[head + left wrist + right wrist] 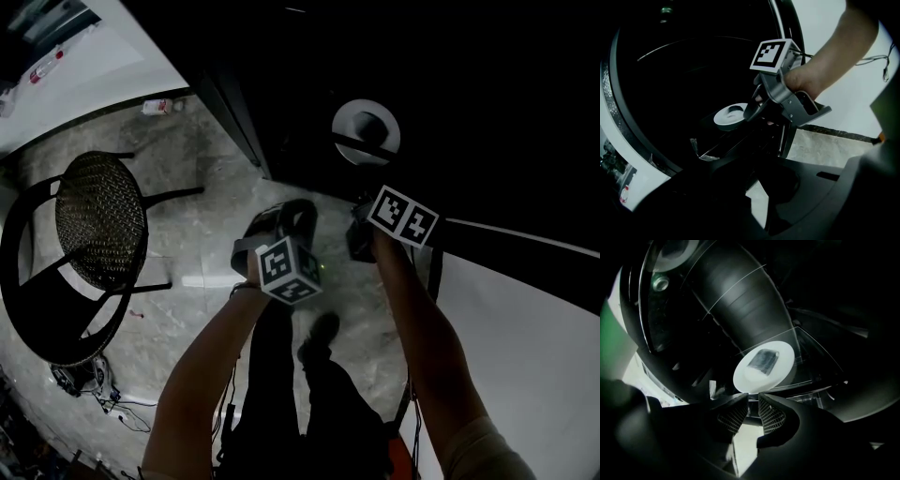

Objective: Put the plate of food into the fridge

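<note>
Dark fridge shelf (813,373): plate (782,372) just beyond right gripper (753,397) tips.

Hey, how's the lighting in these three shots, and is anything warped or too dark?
Head view: floor evenly lit, fridge interior almost black. Left gripper view: heavy fisheye curving at the edges, foreground lost in shadow. Right gripper view: the white plate glares against darkness, the food on it dim and soft.
</note>
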{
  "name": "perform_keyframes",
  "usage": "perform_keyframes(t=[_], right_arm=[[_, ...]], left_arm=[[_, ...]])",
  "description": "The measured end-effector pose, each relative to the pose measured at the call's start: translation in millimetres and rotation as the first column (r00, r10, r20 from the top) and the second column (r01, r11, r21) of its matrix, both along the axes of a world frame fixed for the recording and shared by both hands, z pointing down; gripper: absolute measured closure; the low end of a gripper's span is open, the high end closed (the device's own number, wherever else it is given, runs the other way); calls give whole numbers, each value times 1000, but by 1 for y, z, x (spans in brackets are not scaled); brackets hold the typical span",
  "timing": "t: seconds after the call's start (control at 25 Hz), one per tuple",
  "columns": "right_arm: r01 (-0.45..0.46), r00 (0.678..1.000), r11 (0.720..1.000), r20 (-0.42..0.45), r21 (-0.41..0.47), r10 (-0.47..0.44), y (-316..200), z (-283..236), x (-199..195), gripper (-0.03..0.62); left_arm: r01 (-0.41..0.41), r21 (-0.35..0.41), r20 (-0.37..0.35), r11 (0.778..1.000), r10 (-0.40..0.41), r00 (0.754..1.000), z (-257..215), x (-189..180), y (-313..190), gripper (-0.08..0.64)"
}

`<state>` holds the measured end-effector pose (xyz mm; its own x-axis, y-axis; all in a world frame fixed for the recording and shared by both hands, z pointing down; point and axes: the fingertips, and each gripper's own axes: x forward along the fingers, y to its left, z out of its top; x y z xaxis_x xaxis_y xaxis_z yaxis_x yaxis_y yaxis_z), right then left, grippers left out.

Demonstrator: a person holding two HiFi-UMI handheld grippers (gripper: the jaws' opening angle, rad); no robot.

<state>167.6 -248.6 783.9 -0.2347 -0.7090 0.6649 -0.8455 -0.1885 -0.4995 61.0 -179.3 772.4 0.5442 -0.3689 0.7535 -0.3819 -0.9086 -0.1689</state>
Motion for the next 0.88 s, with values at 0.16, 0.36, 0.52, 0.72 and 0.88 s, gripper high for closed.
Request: perform_keyframes(t=[0.16, 0.36, 0.52, 0.72, 0.88], right_arm=[[2, 1000, 1000, -9, -3, -2, -2, 2, 1, 518], [-1, 1000, 1000, -18, -2, 1, -1, -2, 4, 520], [20, 1000, 1000, 1, 11, -20, 8, -10, -4, 520], [68, 997, 998, 38, 7, -68, 36, -25, -19, 530], [110, 993, 994, 44, -11, -110, 61, -47, -25, 569]], left_arm=[[2, 5, 3, 1000, -2, 1000, 1, -4, -4, 538], [18, 4, -1, 1000, -18, 1000, -3, -8, -4, 538], [42, 0, -9, 999, -42, 999, -4, -13, -5, 538], [76, -9, -28, 997, -76, 997, -12, -19, -4, 538], [87, -21, -45, 996, -88, 995, -27, -17, -1, 538]])
